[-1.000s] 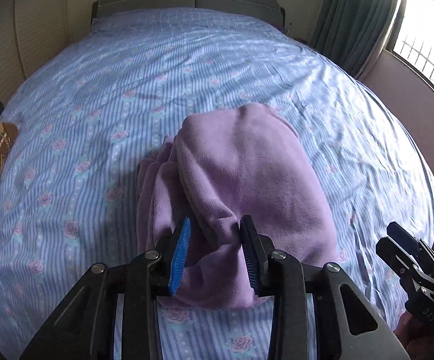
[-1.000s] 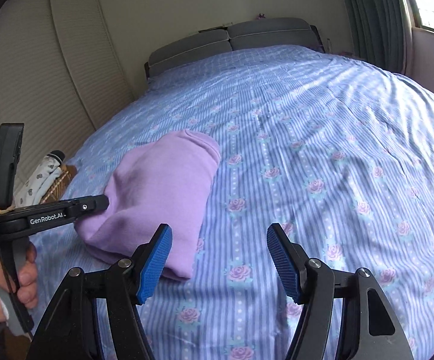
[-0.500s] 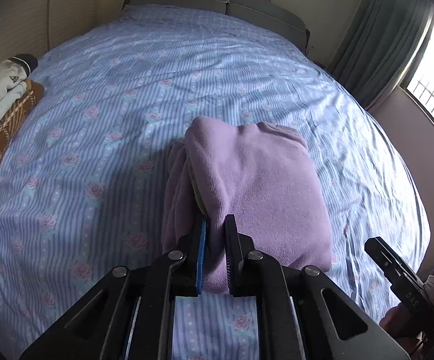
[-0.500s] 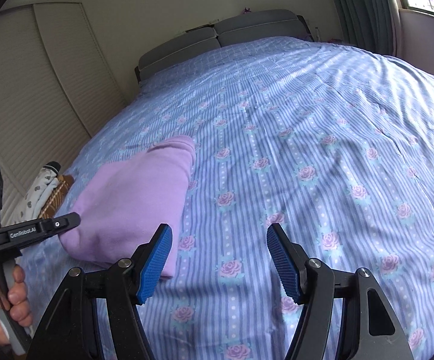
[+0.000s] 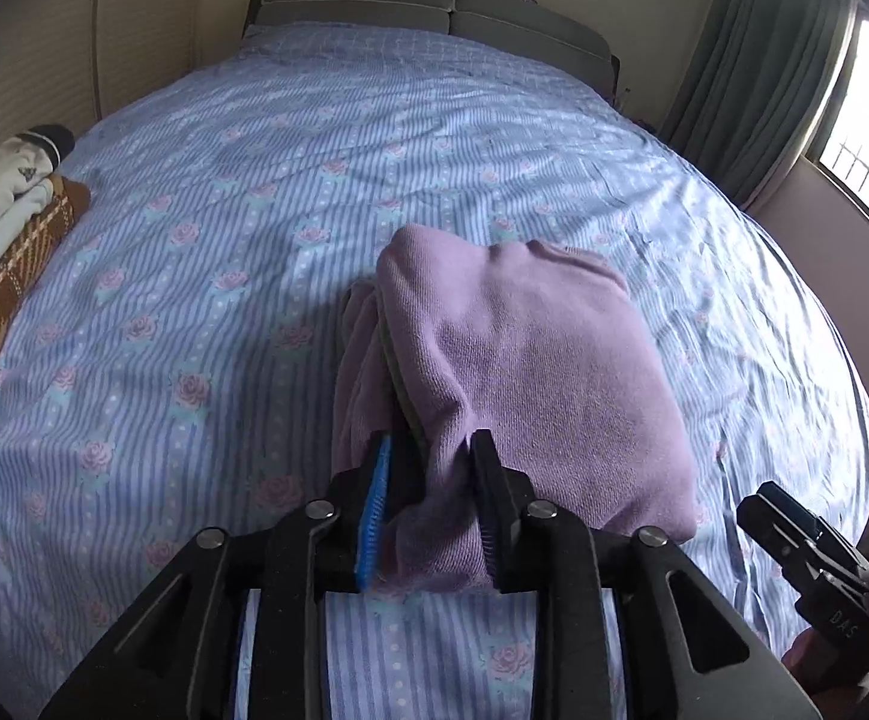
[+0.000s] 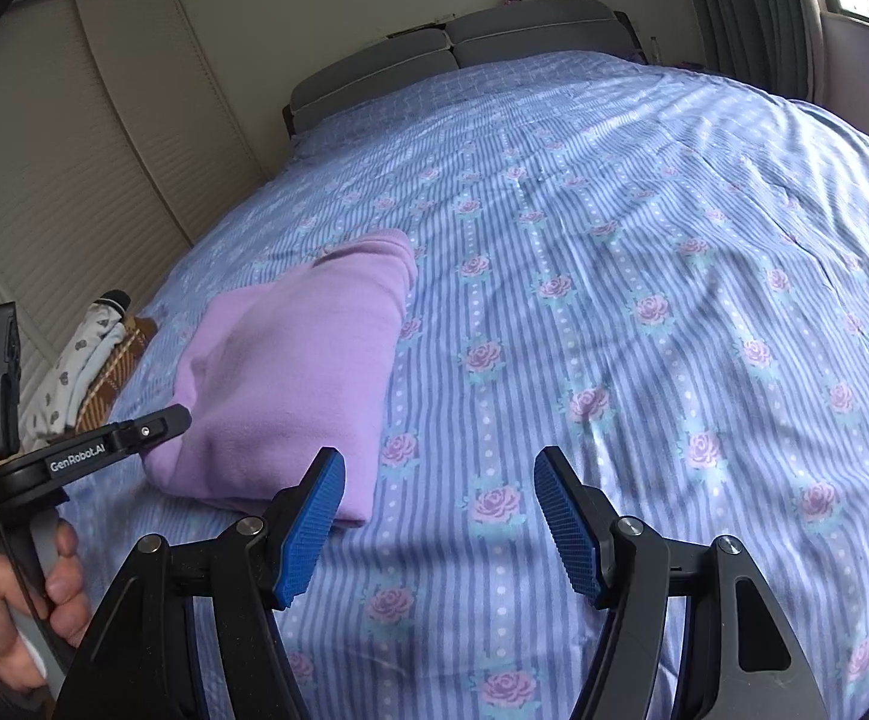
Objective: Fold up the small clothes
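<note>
A folded lilac fleece garment (image 5: 524, 372) lies on the bed; it also shows in the right wrist view (image 6: 296, 372). My left gripper (image 5: 428, 498) is shut on the garment's near left edge, with folds of cloth bunched between the blue pads. In the right wrist view the left gripper (image 6: 152, 429) touches the garment's near left corner. My right gripper (image 6: 440, 516) is open and empty, hovering above the sheet just right of the garment. It shows at the lower right edge of the left wrist view (image 5: 806, 546).
The bed carries a blue striped sheet with roses (image 6: 644, 300). A stack of folded clothes, white printed on brown checked (image 5: 2, 246), lies at the bed's left edge (image 6: 86, 372). A grey headboard (image 5: 428, 6), closet doors (image 6: 74, 180) and curtains (image 5: 764, 78) surround the bed.
My left gripper closed on the garment's near edge and now holds it with the jaws a little wider and more cloth bunched between them. The right gripper stayed open and drew back slightly.
</note>
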Demonstrator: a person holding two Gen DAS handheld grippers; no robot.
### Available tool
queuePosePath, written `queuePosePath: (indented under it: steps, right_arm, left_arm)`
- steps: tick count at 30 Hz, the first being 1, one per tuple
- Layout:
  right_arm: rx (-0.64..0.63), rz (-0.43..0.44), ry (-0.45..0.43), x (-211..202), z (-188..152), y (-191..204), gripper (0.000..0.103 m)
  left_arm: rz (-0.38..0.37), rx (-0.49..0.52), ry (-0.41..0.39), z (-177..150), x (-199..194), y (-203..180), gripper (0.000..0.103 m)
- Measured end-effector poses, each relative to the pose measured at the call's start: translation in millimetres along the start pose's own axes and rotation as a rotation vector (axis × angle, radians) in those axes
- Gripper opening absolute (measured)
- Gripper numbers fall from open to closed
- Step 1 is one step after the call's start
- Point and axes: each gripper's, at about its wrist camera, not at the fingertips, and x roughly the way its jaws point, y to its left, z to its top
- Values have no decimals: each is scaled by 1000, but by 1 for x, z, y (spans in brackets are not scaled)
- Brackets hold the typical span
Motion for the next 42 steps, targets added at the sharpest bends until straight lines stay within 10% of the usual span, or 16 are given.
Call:
queuePosePath:
  steps: [2, 9, 14, 27, 32, 42]
  right_arm:
    - [-9, 2, -10, -2, 1, 1, 66]
    - [33, 10, -14, -2, 5, -9, 66]
    - [64, 16, -8, 3, 7, -14, 66]
    - [16, -17, 13, 11, 4, -5, 66]
    - [-8, -54, -8, 3, 9, 1, 66]
    - [-79, -226, -55, -16, 22, 15, 66]
  left_arm:
    - [-7, 15, -7, 11, -3, -5, 56]
    - [-23, 13, 39, 63, 20, 1, 56]
    - [-26, 24, 118, 68, 53, 6, 21]
    - [36, 102, 50, 55, 48, 5, 17]
    - [64, 116, -21, 52, 16, -7, 57]
    - [147, 140, -40, 8, -17, -23, 57]
